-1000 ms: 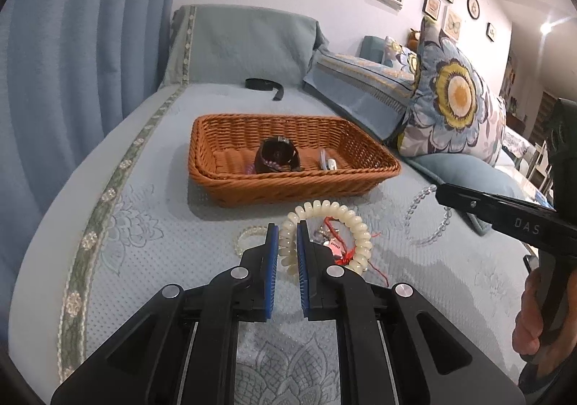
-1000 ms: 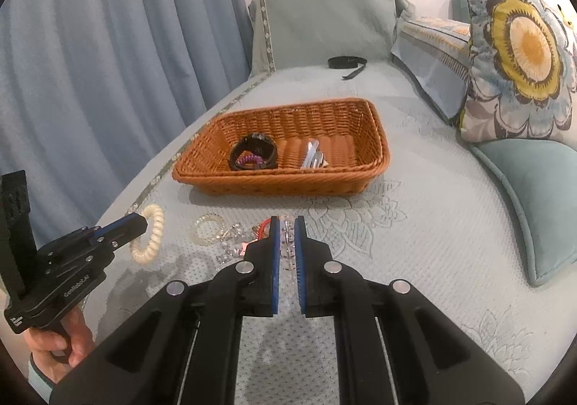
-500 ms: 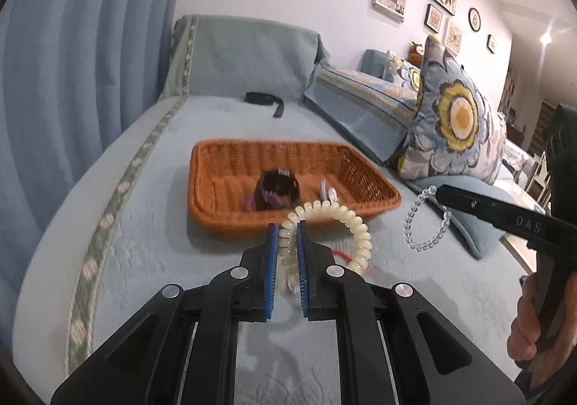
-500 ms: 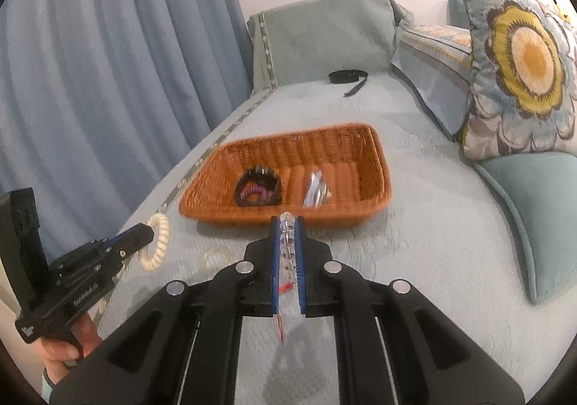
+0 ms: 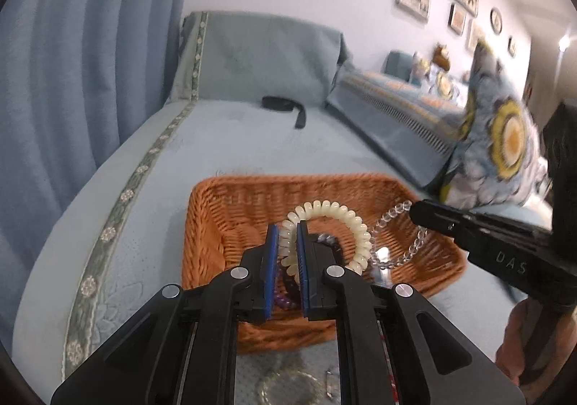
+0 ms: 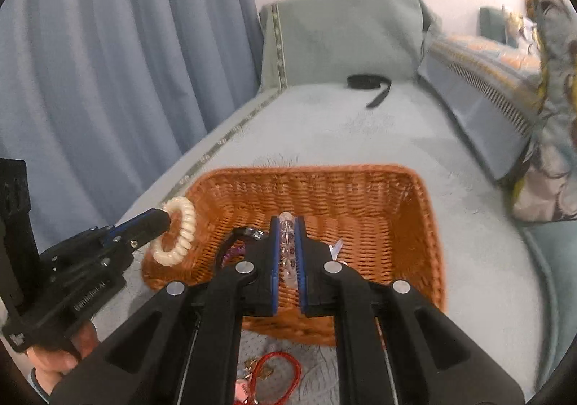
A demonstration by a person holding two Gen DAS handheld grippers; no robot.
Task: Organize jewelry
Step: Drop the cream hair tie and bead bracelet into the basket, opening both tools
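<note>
Left wrist view: the left gripper (image 5: 287,230) is closed on a cream spiral-coil bracelet (image 5: 337,221), held over the wicker basket (image 5: 216,221). Its body hides most of the dark beaded bracelet (image 5: 285,297) in the basket, and the items at the bottom edge are too blurred to name. The right gripper (image 5: 414,207) dangles a clear bead bracelet (image 5: 414,243) over the basket's right side. A second ago both bracelets lay on the sofa seat (the basket was further off then). A black strap (image 5: 285,106) lies far back.

Right wrist view: the right gripper (image 6: 286,225) is clamped on the clear bead bracelet (image 6: 287,246), mostly hidden between its pads. The left gripper (image 6: 164,221) holds the cream spiral-coil bracelet (image 6: 175,237) at the wicker basket (image 6: 414,225) edge. A red cord bracelet (image 6: 277,372) lies on the seat, partly cut off.
</note>
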